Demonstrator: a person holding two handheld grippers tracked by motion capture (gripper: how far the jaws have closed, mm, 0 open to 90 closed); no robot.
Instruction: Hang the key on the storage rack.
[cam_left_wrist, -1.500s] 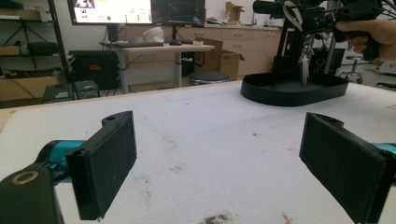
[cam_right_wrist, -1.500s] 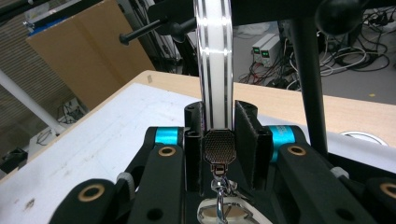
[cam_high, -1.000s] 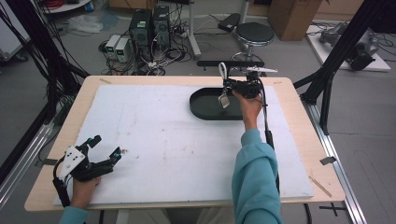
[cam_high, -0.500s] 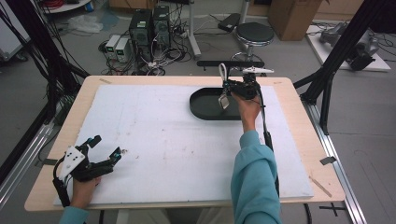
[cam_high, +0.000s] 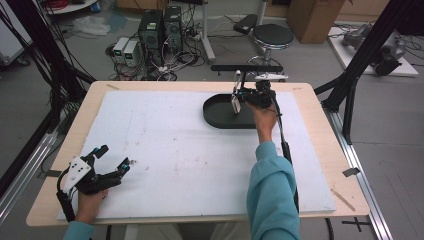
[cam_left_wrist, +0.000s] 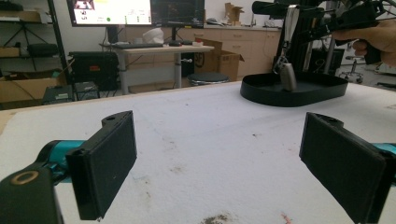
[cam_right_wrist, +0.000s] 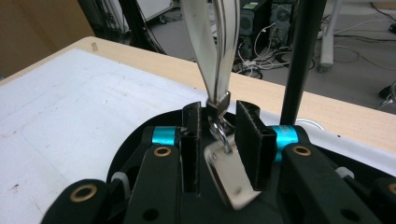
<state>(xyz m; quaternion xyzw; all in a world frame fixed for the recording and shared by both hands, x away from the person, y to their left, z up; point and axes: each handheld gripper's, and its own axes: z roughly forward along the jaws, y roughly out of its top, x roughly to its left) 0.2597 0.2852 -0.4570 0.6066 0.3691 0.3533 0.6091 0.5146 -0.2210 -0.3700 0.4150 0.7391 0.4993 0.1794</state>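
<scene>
My right gripper (cam_high: 241, 96) hovers over a black oval tray (cam_high: 215, 114) at the table's far right. It is shut on a silver metal utensil (cam_right_wrist: 212, 51). The utensil's handle rises past the jaw tips, and a ring with a pale flat end (cam_right_wrist: 223, 175) sits between the pads. In the left gripper view the utensil (cam_left_wrist: 287, 74) hangs upright with its lower end just above the tray (cam_left_wrist: 261, 91). My left gripper (cam_high: 116, 156) rests low at the near left corner of the white mat, open, with nothing between its pads (cam_left_wrist: 109, 163).
A white mat (cam_high: 175, 140) covers most of the wooden table (cam_high: 320, 125). Black frame posts (cam_high: 360, 65) stand at the right and left sides. A stool (cam_high: 272, 36) and computers (cam_high: 160, 25) are on the floor beyond the far edge.
The right hand with the utensil has edged slightly left over the tray. The left hand has kept still.
</scene>
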